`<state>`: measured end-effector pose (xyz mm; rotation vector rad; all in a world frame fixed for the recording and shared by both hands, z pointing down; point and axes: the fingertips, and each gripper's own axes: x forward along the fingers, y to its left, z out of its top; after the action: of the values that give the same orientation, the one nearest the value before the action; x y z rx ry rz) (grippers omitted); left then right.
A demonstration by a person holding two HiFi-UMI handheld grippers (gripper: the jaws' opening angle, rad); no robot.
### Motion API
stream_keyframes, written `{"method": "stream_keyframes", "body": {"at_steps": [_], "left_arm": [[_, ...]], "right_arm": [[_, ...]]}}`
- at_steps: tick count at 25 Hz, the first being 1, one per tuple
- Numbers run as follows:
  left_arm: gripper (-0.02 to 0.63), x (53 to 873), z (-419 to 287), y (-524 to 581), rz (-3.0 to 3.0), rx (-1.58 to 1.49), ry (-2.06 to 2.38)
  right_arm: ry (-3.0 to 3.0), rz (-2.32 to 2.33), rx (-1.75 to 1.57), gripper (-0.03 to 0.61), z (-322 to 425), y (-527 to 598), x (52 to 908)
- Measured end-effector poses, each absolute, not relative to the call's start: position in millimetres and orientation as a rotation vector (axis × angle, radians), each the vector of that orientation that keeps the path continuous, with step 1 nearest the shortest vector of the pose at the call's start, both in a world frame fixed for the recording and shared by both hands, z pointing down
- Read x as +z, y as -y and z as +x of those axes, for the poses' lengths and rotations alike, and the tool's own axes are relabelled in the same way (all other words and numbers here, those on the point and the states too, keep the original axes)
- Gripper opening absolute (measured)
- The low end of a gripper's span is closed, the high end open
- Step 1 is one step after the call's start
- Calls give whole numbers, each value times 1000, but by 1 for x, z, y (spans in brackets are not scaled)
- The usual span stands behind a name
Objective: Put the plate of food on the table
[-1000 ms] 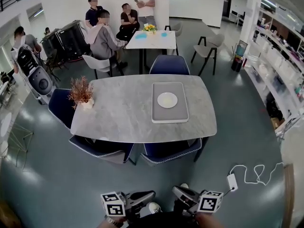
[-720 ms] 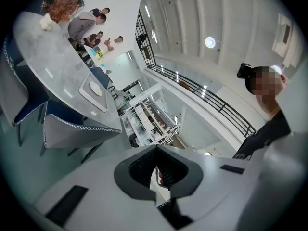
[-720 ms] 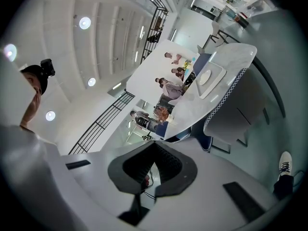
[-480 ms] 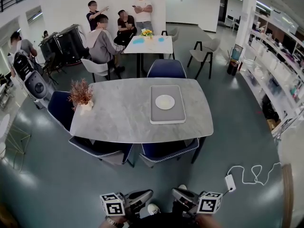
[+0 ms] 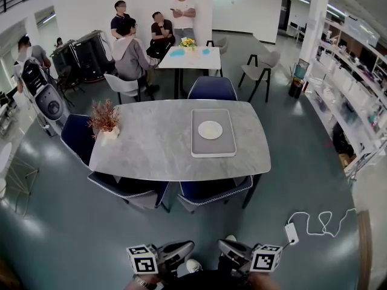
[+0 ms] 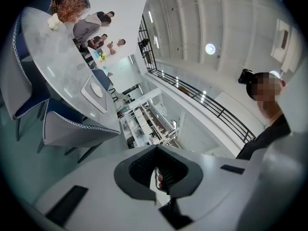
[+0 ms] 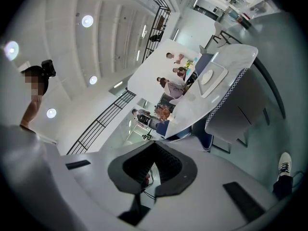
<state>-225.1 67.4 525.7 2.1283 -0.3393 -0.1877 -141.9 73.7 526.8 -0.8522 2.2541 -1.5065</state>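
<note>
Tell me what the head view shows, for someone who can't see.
A grey table with a white plate on a grey tray and a dried plant stands ahead. The left gripper and right gripper, fingers shut, hover at the bottom edge. People gather beyond.

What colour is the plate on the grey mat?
White; the plate shows best in the head view.

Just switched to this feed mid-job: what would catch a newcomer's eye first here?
The big grey table fills the middle of the head view, with a white plate on a grey tray toward its right side and a dried plant at its left end. Behind it, people gather around a small white table. At the bottom edge, the left tongs and right tongs are shut and empty, short of the table.
</note>
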Motion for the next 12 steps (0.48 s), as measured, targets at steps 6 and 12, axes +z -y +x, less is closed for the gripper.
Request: {"method": "stream_keyframes", "body": {"at_steps": [6, 12], "left_arm": [[9, 522, -224, -64, 2144, -189, 323], [9, 522, -228, -64, 2154, -177, 327]], "right_arm": [[-2254, -859, -1504, 11, -144, -72, 530], [-2253, -848, -1520, 11, -149, -69, 531]]}}
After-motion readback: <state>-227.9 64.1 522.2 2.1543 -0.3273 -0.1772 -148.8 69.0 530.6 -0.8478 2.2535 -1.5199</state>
